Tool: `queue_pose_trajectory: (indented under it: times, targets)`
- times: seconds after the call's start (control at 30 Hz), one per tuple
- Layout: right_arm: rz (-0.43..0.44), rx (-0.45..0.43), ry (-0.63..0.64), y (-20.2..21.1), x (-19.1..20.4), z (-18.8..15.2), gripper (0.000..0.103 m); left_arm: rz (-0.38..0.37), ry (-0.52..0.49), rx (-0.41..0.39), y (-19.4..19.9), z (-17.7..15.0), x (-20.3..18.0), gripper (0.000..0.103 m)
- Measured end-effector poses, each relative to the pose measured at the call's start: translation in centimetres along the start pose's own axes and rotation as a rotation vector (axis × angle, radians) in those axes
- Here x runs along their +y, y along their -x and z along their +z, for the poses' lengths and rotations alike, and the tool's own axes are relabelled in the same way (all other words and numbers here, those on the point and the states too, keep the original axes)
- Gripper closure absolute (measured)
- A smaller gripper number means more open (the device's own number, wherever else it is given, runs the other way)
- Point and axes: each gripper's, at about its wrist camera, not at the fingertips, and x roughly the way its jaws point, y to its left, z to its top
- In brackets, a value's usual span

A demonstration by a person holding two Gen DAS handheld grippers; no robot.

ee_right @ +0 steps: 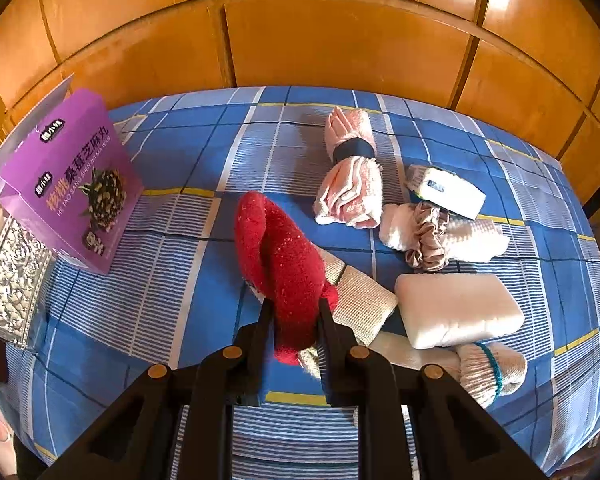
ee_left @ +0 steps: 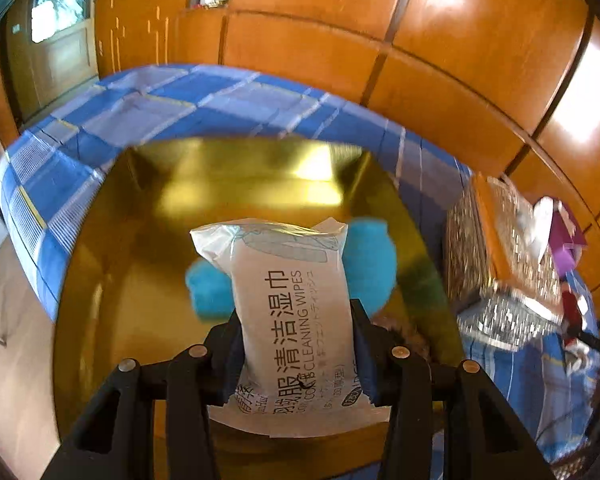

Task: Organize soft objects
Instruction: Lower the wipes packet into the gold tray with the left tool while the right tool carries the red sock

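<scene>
Wipes pack [ee_left: 292, 320]: your left gripper [ee_left: 296, 312] pinched this white pack of cleaning wipes by its two long sides, jaws part open, pads pressed into the wrapper.
Pack's place: it hung over the gold box [ee_left: 236, 184], above a blue fluffy item [ee_left: 370, 260] that lay inside the box.
Gold box: it sat on the blue checked cloth [ee_left: 100, 120]; its picture was blurred.
Red sock [ee_right: 284, 256]: your right gripper [ee_right: 294, 312] clamped it with jaws nearly together, the fuzzy cloth squeezed between the pads and curling away past the tips.
Near the red sock: a white mesh cloth [ee_right: 364, 300] lay just beside it; a pink rolled towel [ee_right: 350, 176], a scrunchie [ee_right: 426, 236], a white pad [ee_right: 456, 308] and a knit glove [ee_right: 492, 364] lay to its right.
Left of the red sock: a purple carton [ee_right: 68, 184] stood well apart.
</scene>
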Motion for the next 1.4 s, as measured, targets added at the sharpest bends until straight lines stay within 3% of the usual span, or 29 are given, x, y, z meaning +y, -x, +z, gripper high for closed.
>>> queue_pose_trajectory:
  times: [0.13, 0.2, 0.47, 0.8, 0.93, 1.1, 1.27, 1.4]
  targets:
    - [-0.011, 0.005, -0.007, -0.1, 0.1, -0.2, 0.086, -0.037, -0.025, 0.034, -0.6, -1.7, -0.8, 0.049]
    - [-0.016, 0.007, -0.011, -0.1, 0.2, -0.3, 0.086, -0.043, -0.039, 0.032, -0.6, -2.1, -1.3, 0.033]
    - [0.004, 0.002, -0.072, 0.6, 0.6, 0.5, 0.086, -0.033, -0.079, -0.008, 0.4, -2.6, -1.1, 0.028]
    - [0.024, -0.053, -0.104, 2.1, 4.0, 9.7, 0.086, 0.009, -0.138, -0.073, 2.0, -2.7, -0.6, 0.022]
    - [0.045, -0.124, -0.059, 4.1, 8.0, 14.2, 0.086, 0.026, -0.144, -0.093, 2.4, -2.5, -0.3, 0.020]
    - [0.107, -0.200, 0.085, 6.7, 14.8, 16.6, 0.086, 0.052, -0.133, -0.113, 3.0, -2.3, 0.4, 0.016]
    - [0.248, -0.253, 0.307, 9.5, 22.8, 13.7, 0.086, 0.085, -0.123, -0.132, 3.3, -2.1, 1.0, 0.015]
    - [0.364, -0.215, 0.490, 10.1, 28.6, 8.8, 0.086, 0.107, -0.124, -0.152, 3.6, -2.0, 1.2, 0.012]
